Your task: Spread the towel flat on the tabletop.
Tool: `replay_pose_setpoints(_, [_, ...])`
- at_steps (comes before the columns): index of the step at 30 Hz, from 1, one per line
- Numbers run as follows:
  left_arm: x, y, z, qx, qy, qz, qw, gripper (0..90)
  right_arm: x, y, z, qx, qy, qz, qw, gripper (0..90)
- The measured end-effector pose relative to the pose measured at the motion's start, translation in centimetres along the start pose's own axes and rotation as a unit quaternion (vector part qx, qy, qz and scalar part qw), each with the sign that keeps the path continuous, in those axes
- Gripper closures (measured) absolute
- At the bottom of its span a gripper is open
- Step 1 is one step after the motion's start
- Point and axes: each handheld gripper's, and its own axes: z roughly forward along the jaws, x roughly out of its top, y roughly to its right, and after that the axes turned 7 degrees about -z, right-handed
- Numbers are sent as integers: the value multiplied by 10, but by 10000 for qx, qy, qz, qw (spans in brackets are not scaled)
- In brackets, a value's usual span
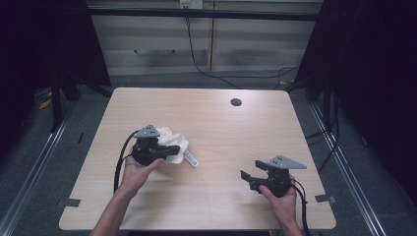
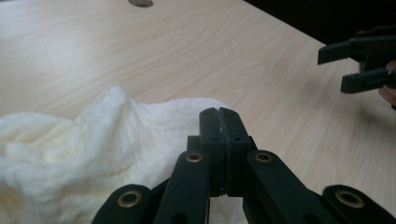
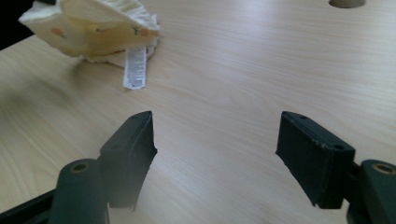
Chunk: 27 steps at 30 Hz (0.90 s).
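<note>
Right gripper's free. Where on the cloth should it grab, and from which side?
Probably the cloth's edge nearest the right gripper, just above the white label. There the folded layers lift off the table in a raised lip that open jaws could close across. Come in low from the right side, since the left gripper sits shut over the cloth's other side.
</note>
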Motion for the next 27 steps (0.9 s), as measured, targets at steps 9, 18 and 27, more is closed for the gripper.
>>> replay_pose_setpoints(9, [26, 10, -17, -29, 198, 204, 9996, 897, 30, -12, 21, 350, 262, -258, 9987, 409])
replay_pose_setpoints(18, [33, 22, -40, -153, 382, 393, 9984, 897, 48, -33, 61, 862, 300, -461, 9948, 496])
replay_pose_setpoints(27, [37, 31, -54, -290, 584, 525, 9965, 897, 56, -40, 120, 1184, 59, -492, 9917, 448])
